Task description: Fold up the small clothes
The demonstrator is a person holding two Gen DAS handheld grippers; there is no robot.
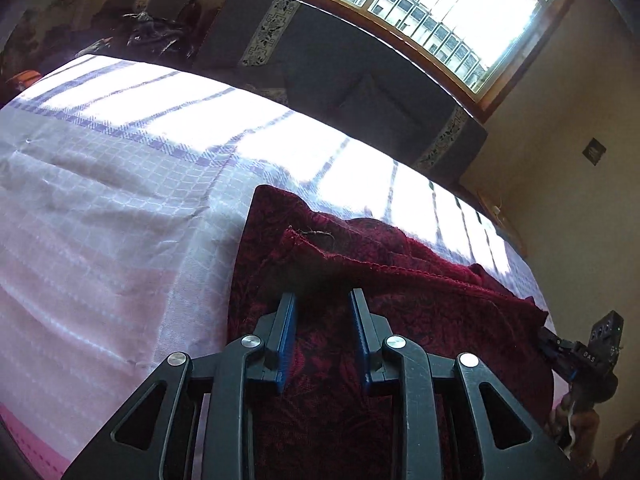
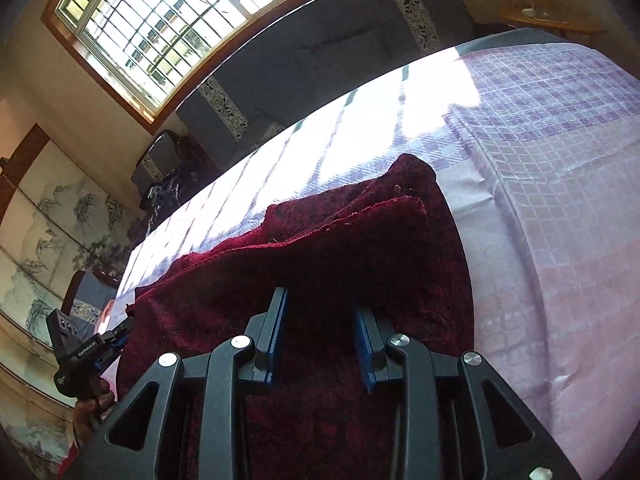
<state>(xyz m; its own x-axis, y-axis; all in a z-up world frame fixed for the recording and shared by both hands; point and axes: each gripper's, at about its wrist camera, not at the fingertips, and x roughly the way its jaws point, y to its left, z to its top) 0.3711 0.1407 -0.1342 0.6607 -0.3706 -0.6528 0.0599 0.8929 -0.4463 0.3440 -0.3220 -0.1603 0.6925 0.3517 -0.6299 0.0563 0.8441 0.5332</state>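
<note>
A dark red patterned garment point(image 1: 360, 280) lies on the bed, with an upper layer folded over and a stitched hem running across it. My left gripper point(image 1: 322, 298) is open, its blue-padded fingers just over the garment near the fold's near edge. In the right wrist view the same garment point(image 2: 340, 240) fills the centre. My right gripper point(image 2: 320, 300) is open over the cloth, fingertips under or at the edge of the raised fold. The right gripper shows at the garment's right edge in the left wrist view point(image 1: 560, 348); the left gripper shows in the right wrist view point(image 2: 116, 336).
The bed is covered by a lilac checked sheet point(image 1: 120, 208), sunlit at the far side. A dark padded headboard point(image 1: 340, 60) and a barred window point(image 1: 460, 12) lie beyond. A pile of dark clothes point(image 1: 148, 28) sits at the far left corner.
</note>
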